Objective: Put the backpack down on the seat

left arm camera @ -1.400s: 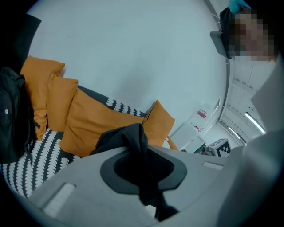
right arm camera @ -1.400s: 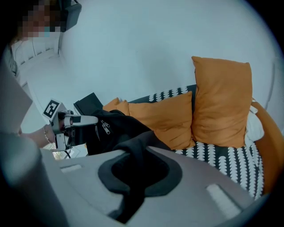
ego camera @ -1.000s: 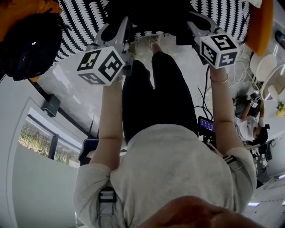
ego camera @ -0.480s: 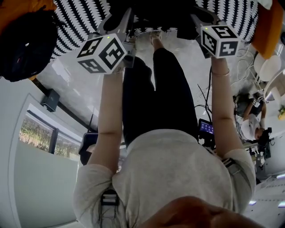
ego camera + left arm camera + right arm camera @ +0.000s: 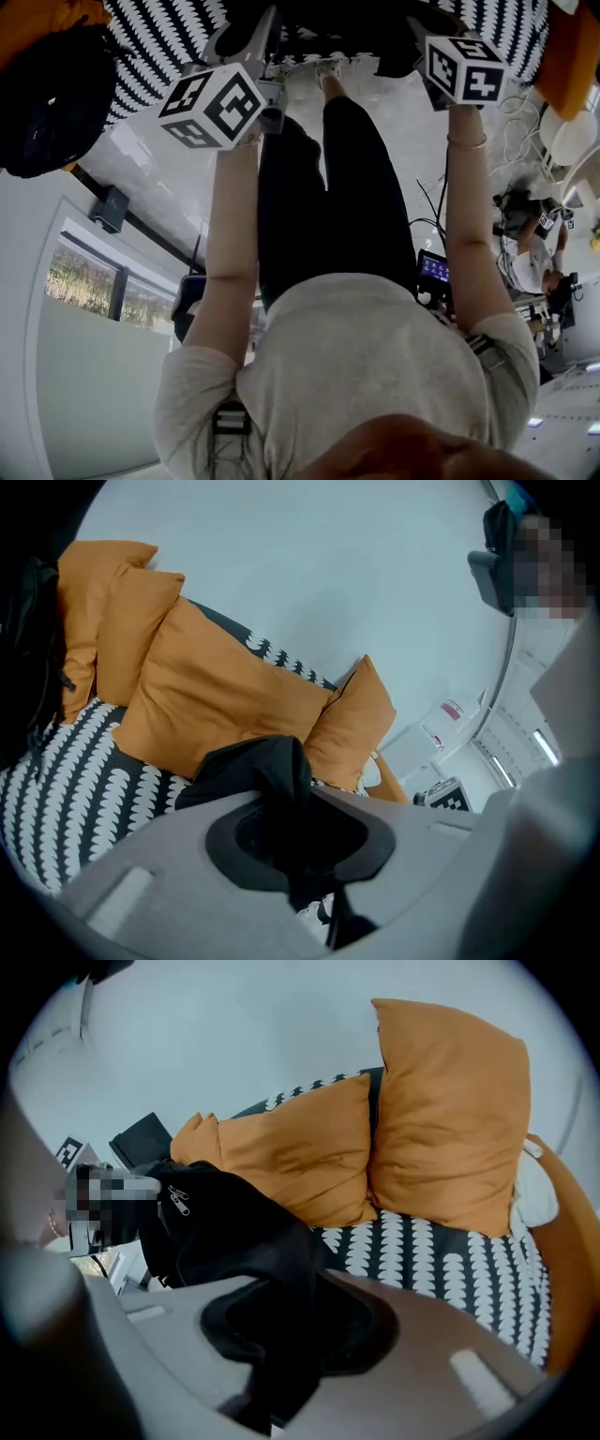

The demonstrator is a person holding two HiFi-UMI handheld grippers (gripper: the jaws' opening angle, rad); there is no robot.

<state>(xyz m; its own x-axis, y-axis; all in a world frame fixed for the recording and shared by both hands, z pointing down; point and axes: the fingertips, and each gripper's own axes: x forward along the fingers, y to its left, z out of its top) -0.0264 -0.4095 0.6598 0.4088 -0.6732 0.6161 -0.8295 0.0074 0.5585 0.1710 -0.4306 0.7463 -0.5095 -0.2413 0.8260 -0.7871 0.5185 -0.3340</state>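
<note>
Closest in, the left tool [image 5: 302,860] is nipped narrow on a fold of the backpack [image 5: 267,771], a limp black fabric bag. The right tool [image 5: 281,1354] has just been opening its jaws, with black fabric still filling the gap between them. A zip pull shows on the bag's bulk [image 5: 225,1222]. In the head view the backpack [image 5: 328,19] hangs between the two tools, over the near edge of the seat [image 5: 159,42], which is black with rows of white marks. Beyond it orange cushions [image 5: 450,1110] lean along the seat's back against a pale wall. A second dark bag [image 5: 47,103] lies at the seat's left end on an orange cushion. Against a second ago, both marker cubes sit nearer the seat and the backpack is lower.
</note>
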